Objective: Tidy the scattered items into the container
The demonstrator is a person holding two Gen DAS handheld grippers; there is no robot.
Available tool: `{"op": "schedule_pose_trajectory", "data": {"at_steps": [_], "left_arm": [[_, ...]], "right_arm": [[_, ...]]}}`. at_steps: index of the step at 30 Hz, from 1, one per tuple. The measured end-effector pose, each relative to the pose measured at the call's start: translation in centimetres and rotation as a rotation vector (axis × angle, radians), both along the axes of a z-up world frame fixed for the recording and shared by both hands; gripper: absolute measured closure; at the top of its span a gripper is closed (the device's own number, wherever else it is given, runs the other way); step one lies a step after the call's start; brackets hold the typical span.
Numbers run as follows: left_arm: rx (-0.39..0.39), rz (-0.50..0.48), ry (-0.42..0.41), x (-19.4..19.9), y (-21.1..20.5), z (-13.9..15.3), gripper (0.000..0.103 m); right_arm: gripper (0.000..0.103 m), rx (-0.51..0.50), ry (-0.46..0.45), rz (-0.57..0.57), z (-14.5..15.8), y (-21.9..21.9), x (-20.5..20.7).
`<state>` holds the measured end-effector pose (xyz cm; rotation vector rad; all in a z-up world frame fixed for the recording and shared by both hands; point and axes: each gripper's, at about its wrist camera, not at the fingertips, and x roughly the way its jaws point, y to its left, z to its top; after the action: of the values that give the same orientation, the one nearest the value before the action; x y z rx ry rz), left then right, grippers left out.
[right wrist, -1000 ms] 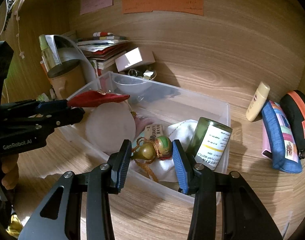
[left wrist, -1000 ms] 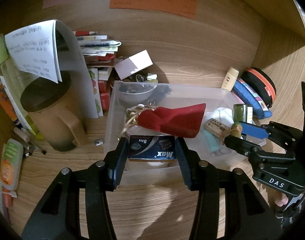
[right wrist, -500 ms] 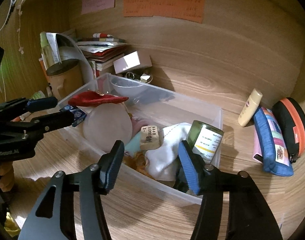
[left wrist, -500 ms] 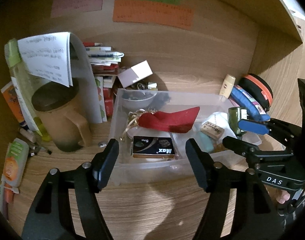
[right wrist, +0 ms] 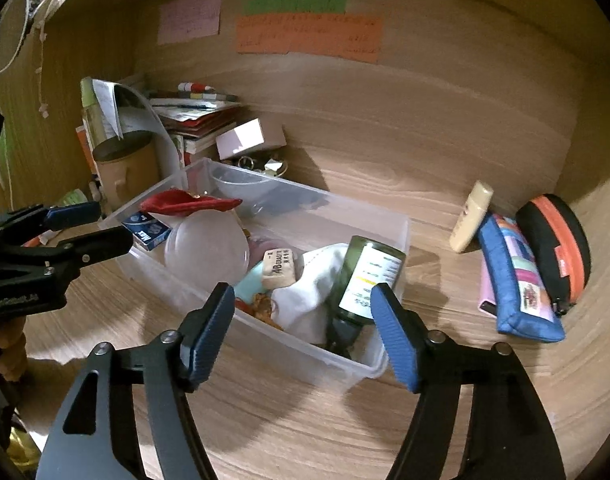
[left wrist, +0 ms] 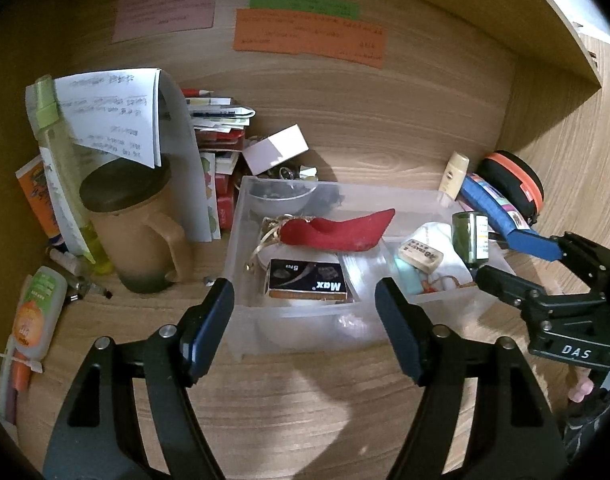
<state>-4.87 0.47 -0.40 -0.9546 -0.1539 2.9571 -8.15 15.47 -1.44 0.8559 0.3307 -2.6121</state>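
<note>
Wooden surface [left wrist: 305, 400] | clear plastic container [right wrist: 389, 352]: staple box [left wrist: 307, 282], gourd charm released inside | left tongs [left wrist: 305, 320] apart, right tongs [right wrist: 303, 320] opening, both empty.

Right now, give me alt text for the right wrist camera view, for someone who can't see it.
The right gripper, its empty jaws opening, hangs over the near corner of a clear plastic bin holding a green bottle, white cloth, eraser and red pouch. On the desk to the right lie a cream tube and blue pencil case.
</note>
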Motion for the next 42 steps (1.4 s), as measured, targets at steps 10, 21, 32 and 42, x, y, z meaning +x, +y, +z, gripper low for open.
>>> {"op": "schedule_pose_trajectory", "data": {"at_steps": [10, 21, 32, 42], "left_arm": [[-0.004, 0.028, -0.017, 1.2, 0.5, 0.2, 0.012], [-0.039, 0.074, 0.030, 2.7, 1.7, 1.0, 0.010], [-0.061, 0.082, 0.049, 3.3, 2.7, 0.8, 0.007], [-0.066, 0.083, 0.038, 3.3, 3.3, 0.4, 0.007]], "right_arm": [[0.016, 0.026, 0.015, -0.039, 0.2, 0.6, 1.7], [0.015, -0.004, 0.035, -0.024, 0.7, 1.0, 3.3], [0.015, -0.021, 0.033, -0.025, 0.9, 1.1, 3.8], [0.015, -0.030, 0.026, -0.027, 0.8, 1.3, 3.9]]}}
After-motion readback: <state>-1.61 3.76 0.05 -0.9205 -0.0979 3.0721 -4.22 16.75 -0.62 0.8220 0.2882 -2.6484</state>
